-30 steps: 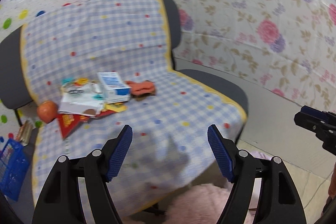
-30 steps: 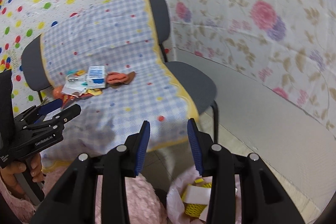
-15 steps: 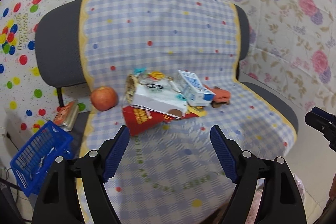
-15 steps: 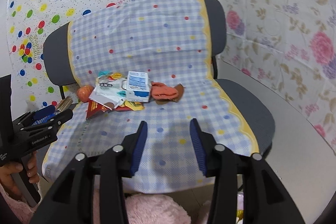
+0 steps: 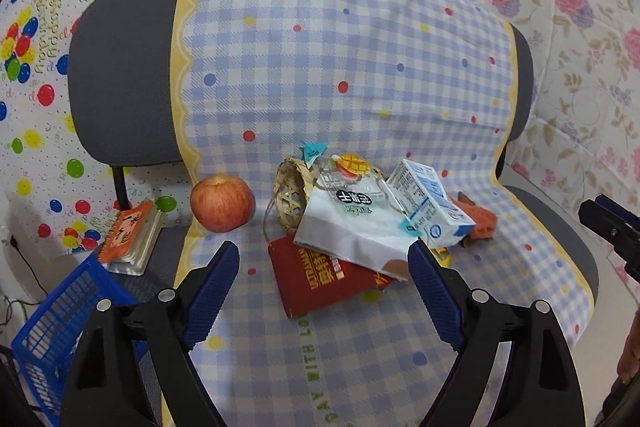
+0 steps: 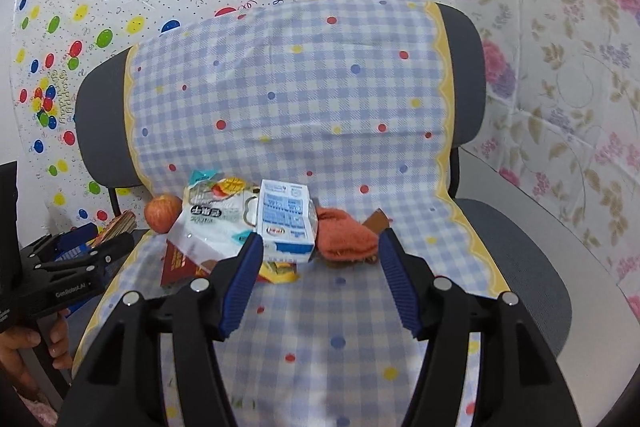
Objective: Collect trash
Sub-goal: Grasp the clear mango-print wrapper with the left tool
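- Left wrist view: the left hand-held gripper (image 5: 323, 259) is spread wide and holds nothing, its blue pads at the lower middle of the frame, just short of the pile on the checked seat cover (image 5: 360, 339).
- The trash lies at the centre: a red packet (image 5: 320, 283) flat on the cover, a white plastic bag (image 5: 352, 223) on top of it, and a blue-and-white milk carton (image 5: 428, 207) leaning on the bag's right side.
- A small woven basket (image 5: 290, 195) sits behind the bag, and an apple (image 5: 222, 203) stands apart at centre left; these look less like trash, though that is only a judgement.
- A blue crate (image 5: 60, 323) shows at lower left, off the seat; whether it is the bin I cannot tell.
- Right wrist view: the right hand-held gripper (image 6: 320, 269) is also spread and empty, low in the frame and pointed at the milk carton (image 6: 286, 223).
- An orange crumpled cloth (image 6: 346, 237) touches the carton's right side, with a yellow wrapper (image 6: 276, 273) poking out beneath.
- Progress: nothing is gripped and the whole pile is on the seat, so as far as these views show the collecting has barely begun; every piece is left to pick.
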A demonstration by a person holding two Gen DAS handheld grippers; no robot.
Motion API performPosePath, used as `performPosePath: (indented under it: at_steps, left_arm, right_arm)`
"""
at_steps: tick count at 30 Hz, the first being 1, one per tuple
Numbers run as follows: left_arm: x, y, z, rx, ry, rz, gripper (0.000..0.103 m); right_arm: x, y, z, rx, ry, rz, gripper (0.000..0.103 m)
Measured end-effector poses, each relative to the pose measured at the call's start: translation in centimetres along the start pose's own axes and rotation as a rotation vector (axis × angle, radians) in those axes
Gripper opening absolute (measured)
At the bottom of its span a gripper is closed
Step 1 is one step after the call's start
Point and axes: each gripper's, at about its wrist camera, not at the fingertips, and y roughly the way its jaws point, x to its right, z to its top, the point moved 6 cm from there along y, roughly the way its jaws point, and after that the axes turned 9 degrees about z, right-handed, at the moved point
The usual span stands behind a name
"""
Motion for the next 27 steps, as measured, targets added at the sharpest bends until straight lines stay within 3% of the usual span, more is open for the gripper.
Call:
performPosePath:
  at_steps: [3,6,9,19,23,27]
  left_arm:
    - [0.3,1.9,0.3,-0.023,-0.011,-0.009,0.082]
    - [1.0,3.9,0.2,-0.052,-0.006,-0.018,0.07]
    - [1.7,5.7,0.2,-0.075,-0.001,-0.029,0.062]
    - [3.3,11.4,0.7,-0.154,0.007,0.013,0.059]
    - [3.5,11.1,0.8,-0.133,0.027,0.009,0.018]
    - [2.7,8.1,2.0,-0.044,-0.002,-0.028,0.011]
  right_arm:
    - [0.6,1.9,0.4,-0.002,0.014,0.001,0.059]
    - [1.1,3.7,0.3,-0.013,0.028,0.01,0.057]
    - [1.4,5.2,0.2,-0.03,0.029,0.015,0.04]
    - [3.1,6.7,-1.1,-0.067,0.057,0.021,0.038]
    - [3.3,6.5,-1.5,-0.08,0.059,0.02,0.038]
    - [2.7,5.7,-1.2,-0.07,0.048,0.029,0.038]
